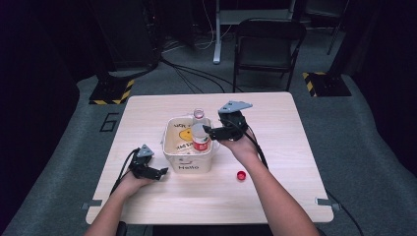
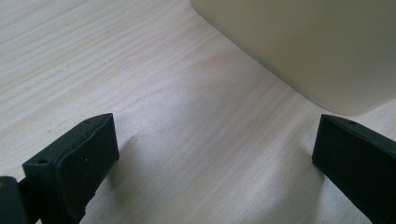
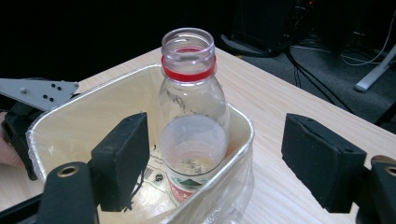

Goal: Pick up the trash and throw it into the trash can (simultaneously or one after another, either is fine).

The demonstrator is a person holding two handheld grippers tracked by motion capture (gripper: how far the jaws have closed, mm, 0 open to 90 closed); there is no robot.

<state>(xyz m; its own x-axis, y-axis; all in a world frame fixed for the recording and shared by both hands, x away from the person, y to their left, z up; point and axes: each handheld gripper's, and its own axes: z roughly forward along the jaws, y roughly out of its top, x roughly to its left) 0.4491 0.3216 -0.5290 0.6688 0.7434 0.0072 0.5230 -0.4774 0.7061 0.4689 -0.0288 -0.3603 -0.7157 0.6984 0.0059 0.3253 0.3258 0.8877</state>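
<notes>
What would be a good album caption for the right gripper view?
Open right gripper facing an uncapped clear bottle standing in a cream bin on a wooden table.

Lab/test setup: wood table (image 1: 147, 110) on grey carpet, black curtains around. Behind table: folding chair (image 1: 268, 46), loose cables (image 1: 189, 73), yellow-black hazard-taped bases (image 1: 112, 92) at both far corners.

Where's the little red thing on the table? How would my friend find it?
Start at the wooden table and find the cream tub that says "Hello" in its middle. Just off the tub's right front corner, lying alone on bare wood, is the bottle cap. It is small, round and bright red, unlike the clear open bottle standing inside the tub.
</notes>
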